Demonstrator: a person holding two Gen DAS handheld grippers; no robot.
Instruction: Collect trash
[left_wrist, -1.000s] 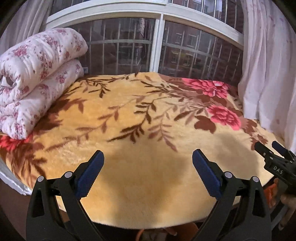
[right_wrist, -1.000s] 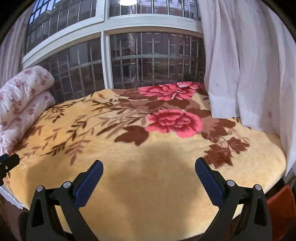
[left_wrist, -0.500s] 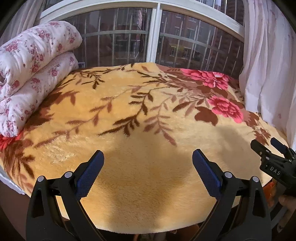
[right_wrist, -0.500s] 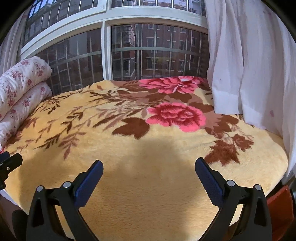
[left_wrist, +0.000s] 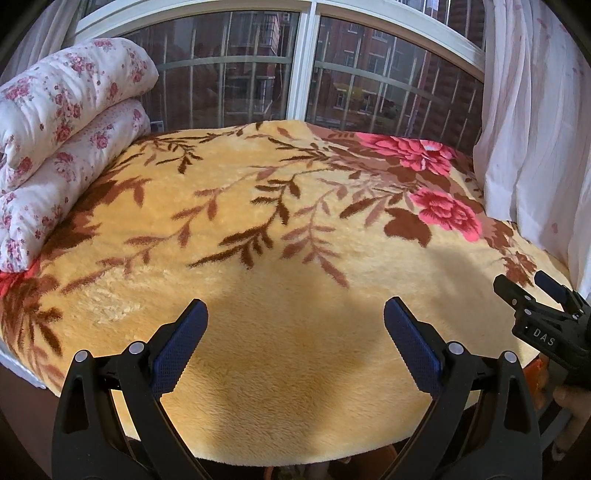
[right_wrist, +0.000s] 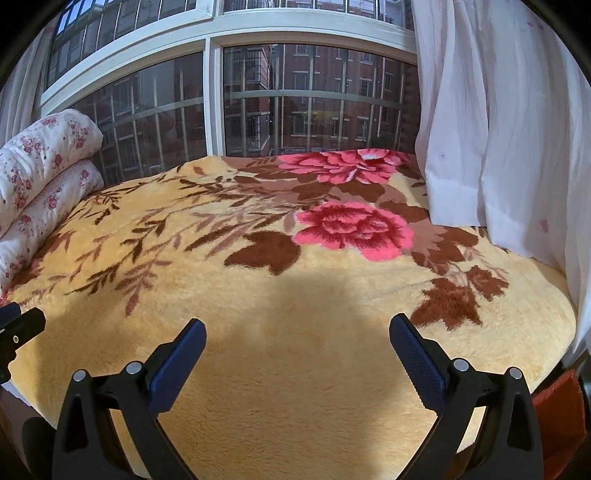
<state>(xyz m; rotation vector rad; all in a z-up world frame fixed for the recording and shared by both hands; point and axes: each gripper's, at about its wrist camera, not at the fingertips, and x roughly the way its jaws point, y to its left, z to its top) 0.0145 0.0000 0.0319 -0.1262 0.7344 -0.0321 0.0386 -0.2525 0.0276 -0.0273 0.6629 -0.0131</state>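
No trash shows in either view. My left gripper (left_wrist: 295, 314) is open and empty, held over the near edge of a bed covered by a yellow flowered blanket (left_wrist: 288, 229). My right gripper (right_wrist: 297, 328) is open and empty over the same blanket (right_wrist: 295, 280), further right. The right gripper also shows at the right edge of the left wrist view (left_wrist: 532, 291). A tip of the left gripper shows at the left edge of the right wrist view (right_wrist: 20, 325).
A rolled white flowered quilt (left_wrist: 59, 147) lies at the bed's left, also in the right wrist view (right_wrist: 40, 177). A barred window (left_wrist: 306, 70) stands behind the bed. White curtains (right_wrist: 506, 122) hang at the right. An orange object (right_wrist: 561, 417) sits low by the bed's right corner.
Both grippers have risen and tilted a little, so the bed sits lower in both views. Both stay open and empty.
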